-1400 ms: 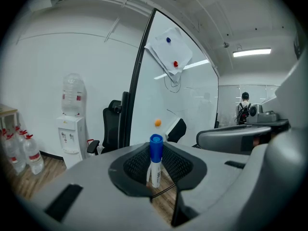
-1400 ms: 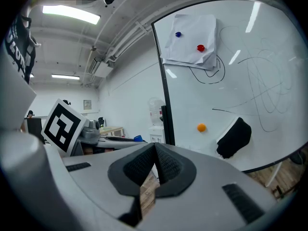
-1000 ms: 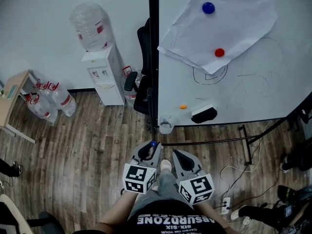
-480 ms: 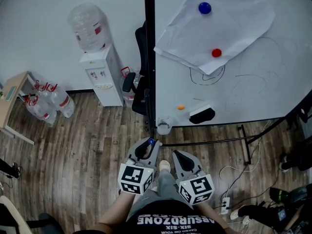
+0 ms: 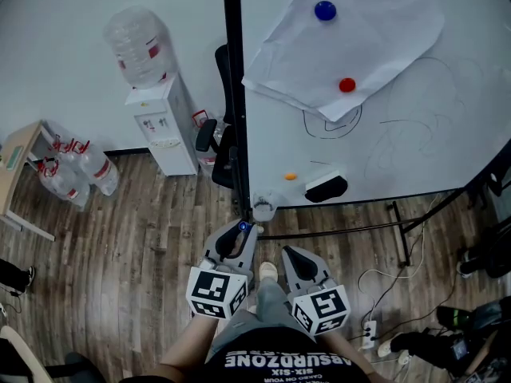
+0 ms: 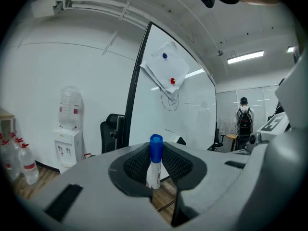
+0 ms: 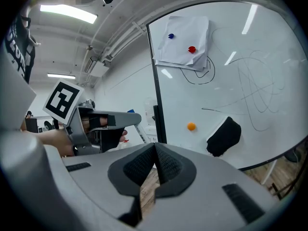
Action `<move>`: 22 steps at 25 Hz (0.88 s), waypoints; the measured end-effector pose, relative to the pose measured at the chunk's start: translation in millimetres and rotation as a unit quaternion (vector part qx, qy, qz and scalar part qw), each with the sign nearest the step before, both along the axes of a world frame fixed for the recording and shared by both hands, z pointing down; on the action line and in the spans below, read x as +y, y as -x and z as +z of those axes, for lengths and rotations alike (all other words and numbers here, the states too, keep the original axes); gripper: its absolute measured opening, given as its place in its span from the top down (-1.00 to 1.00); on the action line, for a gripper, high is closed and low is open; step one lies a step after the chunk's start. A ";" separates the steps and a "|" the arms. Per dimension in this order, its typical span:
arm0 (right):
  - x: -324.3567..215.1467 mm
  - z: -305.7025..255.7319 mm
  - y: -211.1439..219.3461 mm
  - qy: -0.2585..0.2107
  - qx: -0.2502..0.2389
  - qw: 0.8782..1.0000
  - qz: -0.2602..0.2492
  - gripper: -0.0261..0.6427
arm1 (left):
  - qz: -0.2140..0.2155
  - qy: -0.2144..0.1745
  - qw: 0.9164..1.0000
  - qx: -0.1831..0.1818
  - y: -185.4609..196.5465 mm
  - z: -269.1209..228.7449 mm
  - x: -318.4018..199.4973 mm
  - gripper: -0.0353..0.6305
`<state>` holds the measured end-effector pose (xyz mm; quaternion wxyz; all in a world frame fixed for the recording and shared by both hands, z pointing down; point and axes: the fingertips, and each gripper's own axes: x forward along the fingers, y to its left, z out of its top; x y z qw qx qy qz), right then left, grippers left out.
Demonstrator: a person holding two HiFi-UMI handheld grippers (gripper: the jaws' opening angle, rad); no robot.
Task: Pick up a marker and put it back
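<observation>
The left tool (image 5: 239, 234) is clenched on a marker (image 6: 154, 163) with a white body and a blue cap, which stands upright between its pads at the lower centre of the head view. Just right of it, the right tool (image 7: 155, 163) is pressed shut with nothing between its jaws. Above both stands a whiteboard (image 5: 415, 150) with scribbles, a black eraser (image 5: 326, 188) and an orange magnet (image 5: 291, 176) near its bottom edge. Higher up, a paper sheet (image 5: 359, 46) is pinned by a blue magnet (image 5: 324, 10) and a red magnet (image 5: 346, 85). A water dispenser (image 5: 164, 126) stands at upper left.
</observation>
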<state>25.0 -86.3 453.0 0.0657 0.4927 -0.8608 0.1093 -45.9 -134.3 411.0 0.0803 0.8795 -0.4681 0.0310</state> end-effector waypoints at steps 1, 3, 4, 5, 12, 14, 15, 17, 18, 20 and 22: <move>-0.4 0.3 -1.3 0.001 0.000 1.000 0.002 0.93 | 0.001 -0.002 1.000 0.000 -0.8 -1.5 -1.1 0.66; -1.3 0.3 -3.7 0.001 0.001 1.000 0.005 0.93 | 0.002 -0.006 1.000 0.001 -1.9 -4.4 -3.6 0.66; -1.6 0.1 -4.8 0.001 0.001 1.000 0.006 0.93 | 0.002 -0.008 1.000 0.002 -2.3 -5.8 -4.9 0.66; -1.9 -0.3 -6.0 0.000 0.001 1.000 0.007 0.93 | 0.002 -0.010 1.000 0.002 -2.7 -7.1 -6.2 0.66; -6.9 -0.1 -10.7 0.001 0.003 1.000 0.013 0.93 | 0.003 -0.024 1.000 0.003 -5.8 -16.7 -16.3 0.66; -8.2 -0.3 -11.6 0.000 0.003 1.000 0.014 0.93 | 0.003 -0.029 1.000 0.002 -6.7 -19.5 -19.0 0.66; -8.9 -0.4 -12.5 0.000 0.003 1.000 0.015 0.93 | 0.004 -0.031 1.000 0.002 -7.4 -21.0 -20.4 0.66; -10.7 -0.6 -14.2 0.000 0.004 1.000 0.016 0.93 | 0.005 -0.034 0.999 0.002 -9.1 -23.8 -23.2 0.66; -11.6 -0.7 -14.9 0.000 0.005 1.000 0.017 0.93 | 0.006 -0.036 0.999 0.002 -9.9 -25.1 -24.7 0.66; -13.6 -0.8 -16.3 0.000 0.006 1.000 0.019 0.93 | 0.008 -0.040 0.999 0.001 -11.5 -27.3 -27.7 0.66; -15.6 -0.6 -17.7 0.000 0.006 1.000 0.020 0.93 | 0.009 -0.041 0.999 0.001 -12.6 -28.6 -30.8 0.66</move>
